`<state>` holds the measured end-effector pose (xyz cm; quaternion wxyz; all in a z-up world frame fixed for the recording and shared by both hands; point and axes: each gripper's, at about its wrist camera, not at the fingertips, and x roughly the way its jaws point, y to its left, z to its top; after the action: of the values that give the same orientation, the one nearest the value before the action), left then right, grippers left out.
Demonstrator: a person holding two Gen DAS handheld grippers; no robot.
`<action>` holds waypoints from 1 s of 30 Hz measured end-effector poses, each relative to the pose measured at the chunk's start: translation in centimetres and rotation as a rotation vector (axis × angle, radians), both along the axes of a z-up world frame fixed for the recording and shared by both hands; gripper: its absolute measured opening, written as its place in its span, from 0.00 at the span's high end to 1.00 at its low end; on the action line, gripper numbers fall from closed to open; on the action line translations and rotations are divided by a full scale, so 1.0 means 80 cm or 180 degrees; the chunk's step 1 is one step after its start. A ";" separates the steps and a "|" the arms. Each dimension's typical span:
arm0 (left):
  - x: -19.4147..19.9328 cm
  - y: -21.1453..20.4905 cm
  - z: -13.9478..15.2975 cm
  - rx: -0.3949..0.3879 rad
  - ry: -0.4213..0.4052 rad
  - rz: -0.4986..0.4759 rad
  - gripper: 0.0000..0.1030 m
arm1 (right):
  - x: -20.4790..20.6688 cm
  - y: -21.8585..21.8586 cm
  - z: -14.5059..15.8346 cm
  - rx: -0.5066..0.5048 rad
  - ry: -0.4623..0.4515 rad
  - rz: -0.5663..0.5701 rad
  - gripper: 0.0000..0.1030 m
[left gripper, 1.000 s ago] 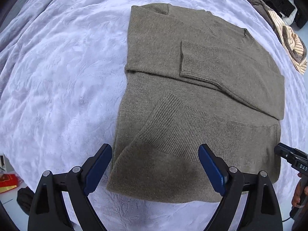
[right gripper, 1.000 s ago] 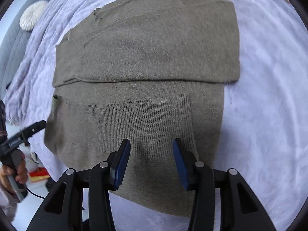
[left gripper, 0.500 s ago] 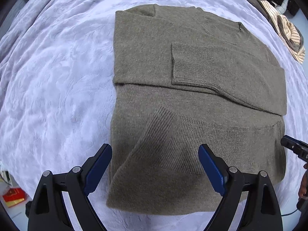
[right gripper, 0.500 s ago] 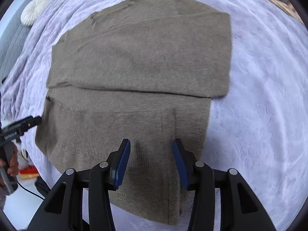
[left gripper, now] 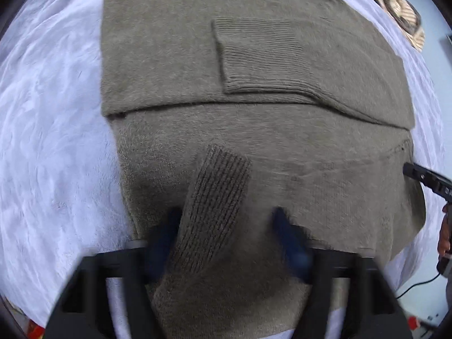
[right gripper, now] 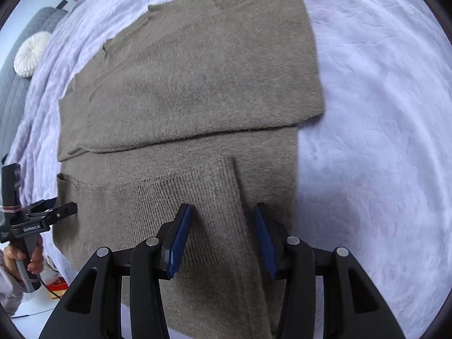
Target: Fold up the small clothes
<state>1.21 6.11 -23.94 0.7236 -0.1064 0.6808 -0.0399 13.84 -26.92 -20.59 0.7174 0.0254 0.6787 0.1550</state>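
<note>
Olive sweater (left gripper: 254, 130) flat on lavender blanket (left gripper: 50, 141), left tongs (left gripper: 226, 231) closing around ribbed cuff (left gripper: 217, 197) at 6 o'clock, right tongs (right gripper: 223, 223) closing astride sleeve (right gripper: 197, 192), neither clenched.

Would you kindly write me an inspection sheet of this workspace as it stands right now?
Surface: pale lilac plush blanket, wrinkled.
Job's things: olive-brown knitted sweater lying flat, top part folded over, ribbed cuff resting on top.
Clutter: striped brown-and-cream fabric at the blanket's far edge; small red object below the bed edge.
Grippers: left claw closing, blurred, second ribbed cuff between its fingers; right claw closing over the sweater's near edge.
Cables: thin black cable by the other handle.
Surroundings: round white ruffled cushion on grey quilted upholstery.
</note>
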 end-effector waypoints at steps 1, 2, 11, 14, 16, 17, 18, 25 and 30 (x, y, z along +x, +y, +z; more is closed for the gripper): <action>0.000 0.000 0.006 -0.0026 -0.0042 -0.0021 0.81 | -0.003 0.005 0.006 -0.0022 -0.0048 0.0076 0.83; -0.001 0.002 0.013 -0.0085 -0.0079 -0.0007 0.92 | -0.007 0.010 0.012 -0.0069 -0.0086 0.0152 0.94; -0.001 0.037 0.123 -0.0392 -0.0773 0.0138 0.93 | -0.018 0.007 0.122 -0.0149 -0.0826 0.0150 0.94; 0.024 0.049 0.160 -0.0379 -0.1063 0.0109 0.93 | 0.007 0.013 0.159 -0.0168 -0.1135 0.0228 0.94; 0.047 0.053 0.179 -0.0368 -0.1262 0.0120 0.93 | 0.031 0.021 0.176 -0.0199 -0.1315 0.0275 0.94; 0.055 0.061 0.184 -0.0335 -0.1350 0.0109 0.93 | 0.045 0.024 0.182 -0.0215 -0.1393 0.0289 0.94; 0.072 0.062 0.186 -0.0263 -0.1434 0.0103 0.93 | 0.062 0.029 0.184 -0.0230 -0.1460 0.0297 0.94; 0.179 0.055 0.117 0.0120 -0.1384 0.0173 0.93 | 0.177 0.059 0.125 -0.0289 -0.1426 0.0317 0.94; 0.202 0.053 0.037 0.0335 -0.1218 0.0192 0.93 | 0.207 0.068 0.044 -0.0377 -0.1275 0.0323 0.94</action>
<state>17.41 10.38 -20.97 0.8452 -0.0792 0.5285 -0.0021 30.42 -21.48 -17.05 0.8294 -0.0823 0.5310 0.1527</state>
